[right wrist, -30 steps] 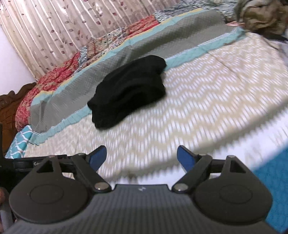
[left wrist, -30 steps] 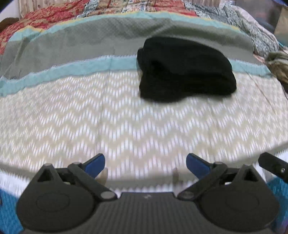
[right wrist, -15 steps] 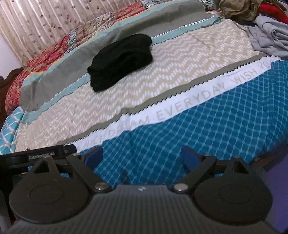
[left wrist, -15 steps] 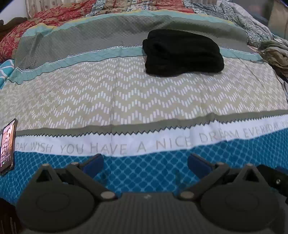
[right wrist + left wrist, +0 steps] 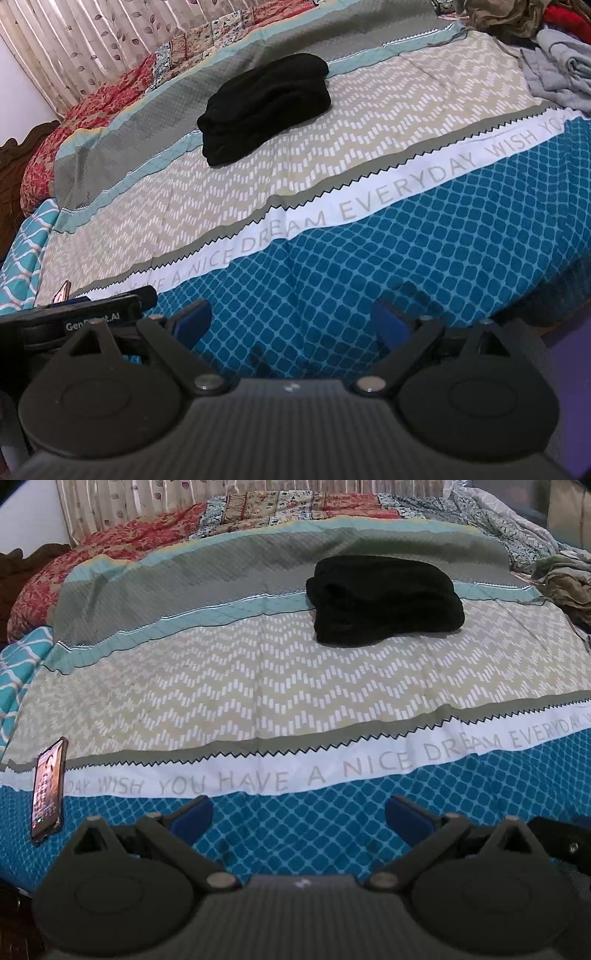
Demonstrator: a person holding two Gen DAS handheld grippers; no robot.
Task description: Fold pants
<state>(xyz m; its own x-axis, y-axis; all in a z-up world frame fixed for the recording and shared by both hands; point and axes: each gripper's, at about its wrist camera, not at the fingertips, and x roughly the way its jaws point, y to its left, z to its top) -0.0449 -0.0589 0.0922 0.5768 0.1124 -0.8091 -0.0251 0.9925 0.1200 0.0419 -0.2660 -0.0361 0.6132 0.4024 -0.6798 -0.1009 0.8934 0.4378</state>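
Pants (image 5: 384, 598): soft black folded bundle, far on your bed (image 5: 258, 686).
Sheet: zigzag, lattice print.
Left tool (image 5: 298, 818): spread, empty.
Right tool (image 5: 290, 319): spread, empty, just widened.
Change: you've pulled both back; pants farther.

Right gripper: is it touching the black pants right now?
Apart. The right wrist view shows the right gripper open over blue bedsheet, with the folded black pants lying far beyond it.

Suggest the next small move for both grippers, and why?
Probably hold both back at the near edge, or set them down: the job looks done. The black pants lie as a compact folded bundle on the bedspread, well clear of the left gripper and right gripper. Both have jaws wide with nothing between them.
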